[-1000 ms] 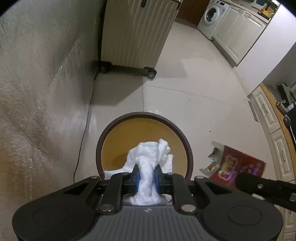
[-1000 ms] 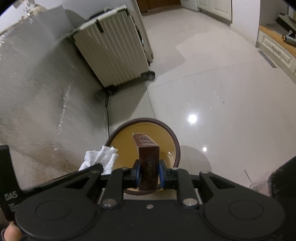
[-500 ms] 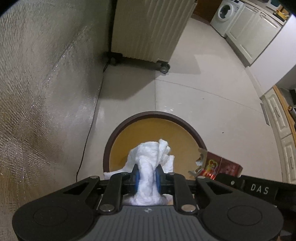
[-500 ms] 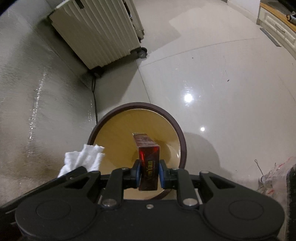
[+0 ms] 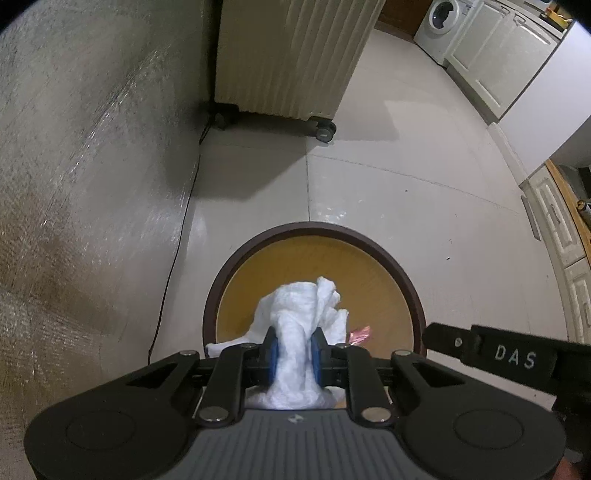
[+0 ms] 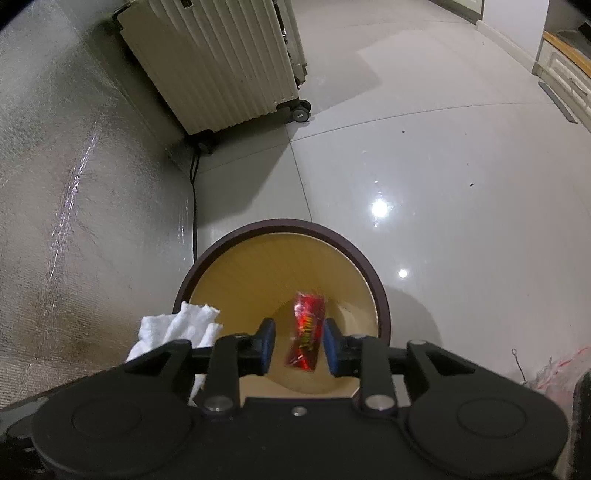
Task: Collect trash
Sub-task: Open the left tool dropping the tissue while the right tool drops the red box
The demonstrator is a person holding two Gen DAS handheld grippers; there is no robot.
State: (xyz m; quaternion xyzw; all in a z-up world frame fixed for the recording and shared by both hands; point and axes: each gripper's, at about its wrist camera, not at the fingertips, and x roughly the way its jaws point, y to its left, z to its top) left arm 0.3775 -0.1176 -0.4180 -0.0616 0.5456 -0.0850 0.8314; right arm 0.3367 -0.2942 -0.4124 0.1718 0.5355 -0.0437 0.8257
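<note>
A round bin with a dark brown rim (image 5: 402,275) and tan inside stands on the tiled floor below both grippers; its rim also shows in the right wrist view (image 6: 369,266). My left gripper (image 5: 293,350) is shut on a crumpled white tissue (image 5: 306,306), held over the bin's left side; the tissue also shows in the right wrist view (image 6: 177,328). My right gripper (image 6: 297,345) is open over the bin. A red box (image 6: 306,330) lies loose between its fingers, inside the bin. A sliver of the box (image 5: 360,332) shows in the left wrist view.
A cream ribbed suitcase on wheels (image 6: 221,62) stands beyond the bin against a silver foil-covered wall (image 5: 74,184). A black cable (image 6: 194,206) runs along the floor by the wall. White cabinets and a washing machine (image 5: 436,22) stand far right. A plastic wrapper (image 6: 554,369) lies at right.
My right gripper has opened and let go of the red box, which has dropped into the bin. Both grippers have moved closer over the bin. The left still holds the tissue.
</note>
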